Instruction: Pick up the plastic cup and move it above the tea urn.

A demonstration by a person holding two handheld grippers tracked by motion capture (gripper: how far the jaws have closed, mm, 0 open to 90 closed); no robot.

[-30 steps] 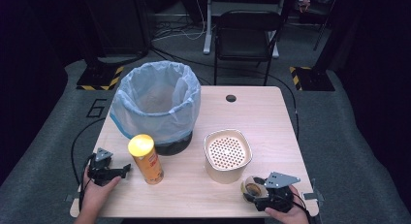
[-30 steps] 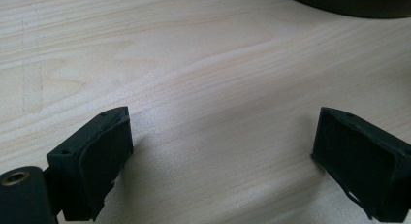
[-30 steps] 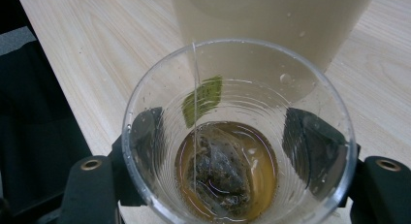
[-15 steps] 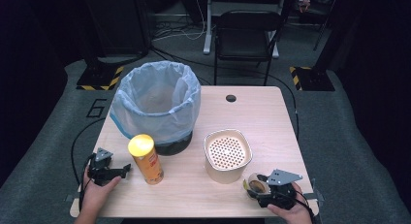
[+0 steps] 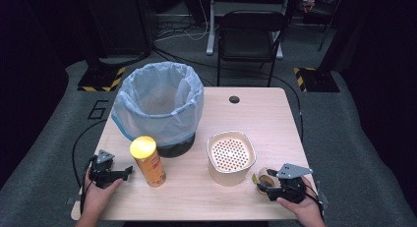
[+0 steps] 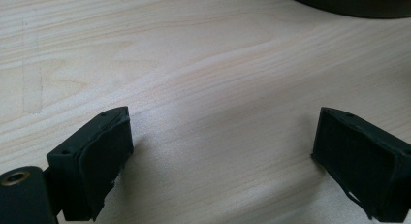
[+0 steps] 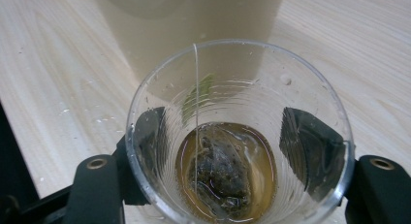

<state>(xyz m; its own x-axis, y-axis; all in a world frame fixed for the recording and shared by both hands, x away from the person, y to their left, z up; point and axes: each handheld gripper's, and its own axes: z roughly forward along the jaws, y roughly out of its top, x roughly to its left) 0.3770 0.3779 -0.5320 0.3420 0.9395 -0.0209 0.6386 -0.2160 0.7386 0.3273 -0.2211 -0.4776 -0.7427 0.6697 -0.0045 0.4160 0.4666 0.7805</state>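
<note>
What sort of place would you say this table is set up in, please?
Probably a lab or studio set up for recording, not a home: a lone wooden table on grey floor matting, hazard-striped stand bases, loose cables and a folding chair against a dark background.

high view looks down over the table (image 5: 275, 114); both gripper views sit close above its wood, shared by all three.

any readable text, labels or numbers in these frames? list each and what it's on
"6": large dark numeral on the grey floor mat, left of the table in the high view.
Chip can: red print on its side, too small and blurred to read.
Green tea bag tag seen through the clear cup: no legible print.
Bin liner and cream strainer tub: no text visible.
</note>
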